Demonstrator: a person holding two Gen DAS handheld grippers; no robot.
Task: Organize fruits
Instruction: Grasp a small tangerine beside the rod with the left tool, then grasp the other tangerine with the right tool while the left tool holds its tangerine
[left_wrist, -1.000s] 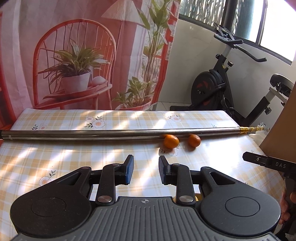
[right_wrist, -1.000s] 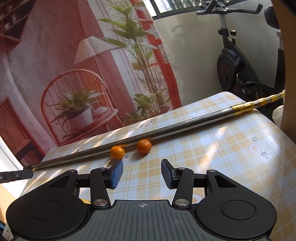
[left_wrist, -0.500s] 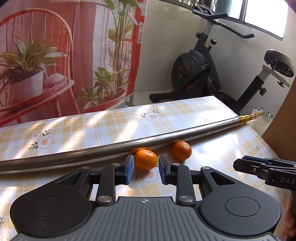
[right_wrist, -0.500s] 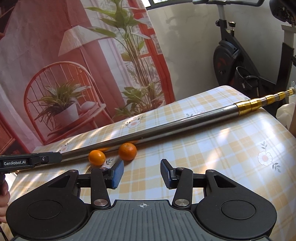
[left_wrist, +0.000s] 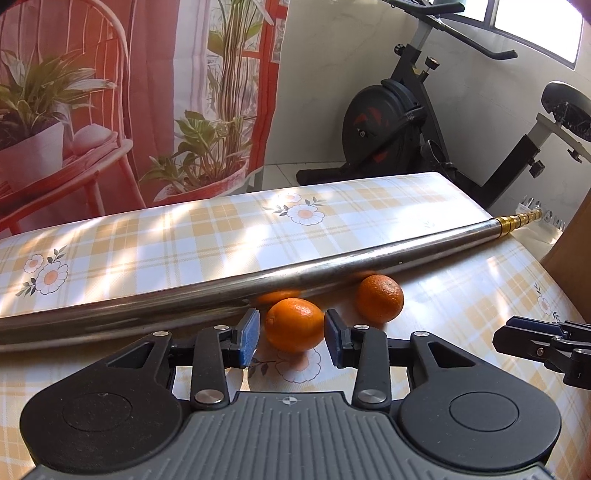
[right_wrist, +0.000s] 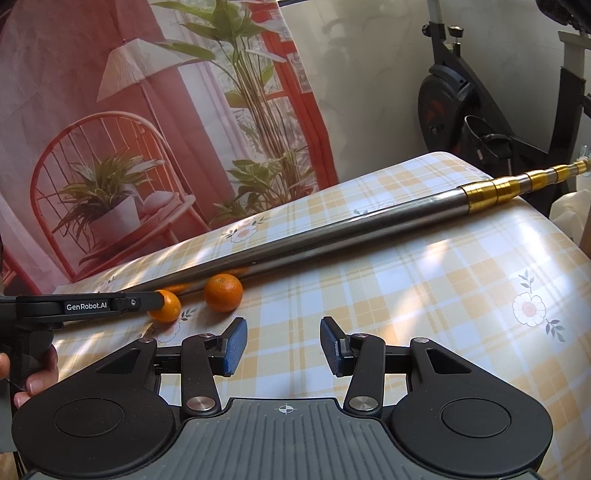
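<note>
Two orange fruits are lying on a table (left_wrist: 155, 236) covered in yellow checked cloth with daisies, just in front of a long steel pole (left_wrist: 280, 277) that is crossing it.

The left wrist view is showing the left gripper (left_wrist: 290, 334) close up: its blue pads are sitting on either side of the nearer orange (left_wrist: 294, 324), with a thin gap showing on the left and the right pad looking about at the skin. Its jaws have just been opening, the fruit between them. The second orange (left_wrist: 379, 298) is sitting just to the right, near the pole.

Only the right wrist view is showing the right gripper (right_wrist: 281, 346) with its jaws standing moderately apart over bare cloth, holding nothing, and a person's fingers (right_wrist: 35, 376) wrapping the left gripper's handle. There, the left gripper's finger is hiding part of the nearer orange. The pole's left end is cut off in both views.
</note>
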